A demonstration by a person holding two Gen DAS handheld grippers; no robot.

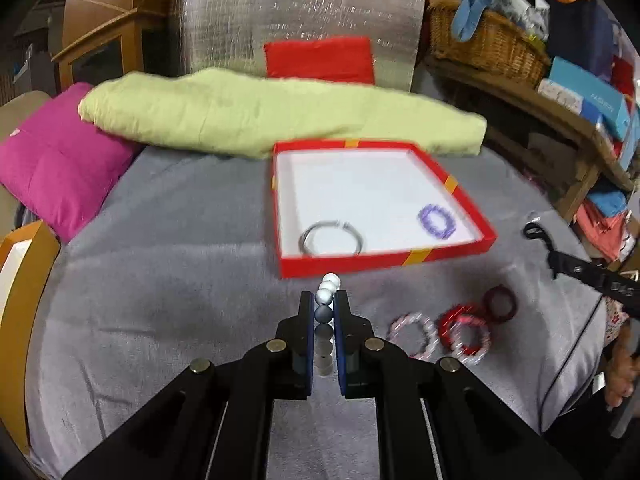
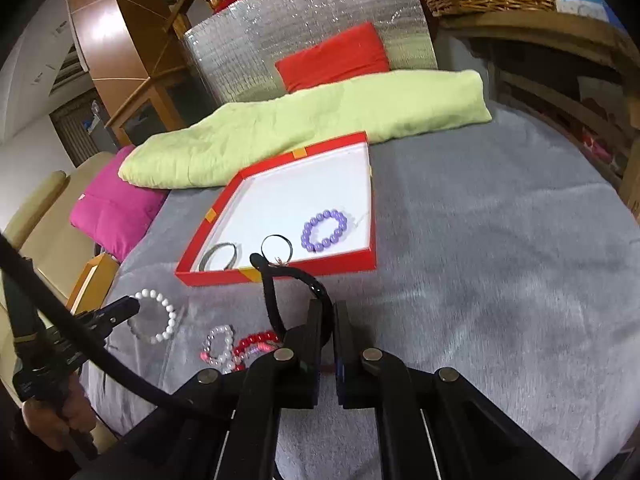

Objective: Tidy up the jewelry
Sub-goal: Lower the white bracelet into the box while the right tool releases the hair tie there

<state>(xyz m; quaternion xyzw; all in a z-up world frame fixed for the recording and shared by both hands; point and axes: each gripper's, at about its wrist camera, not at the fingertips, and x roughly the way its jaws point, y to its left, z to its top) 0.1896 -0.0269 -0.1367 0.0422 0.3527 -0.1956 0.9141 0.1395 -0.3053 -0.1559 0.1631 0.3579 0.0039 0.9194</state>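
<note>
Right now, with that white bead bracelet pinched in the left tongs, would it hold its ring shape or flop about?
Probably it flops a little: the white bead bracelet looks like separate round beads on a string, yet hangs as an open loop from the left tongs. The smooth beads may slip between the pads. Dropped on the grey blanket, it would likely settle, not roll.

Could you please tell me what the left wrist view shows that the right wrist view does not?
Only the left wrist view shows the dark red bracelet. Only the right wrist view shows the black bracelet clamped in the right hand-held gripper. Both show the red box with the purple bracelet and silver bangle inside, and the left hand-held gripper shut on the pearl bracelet.
</note>
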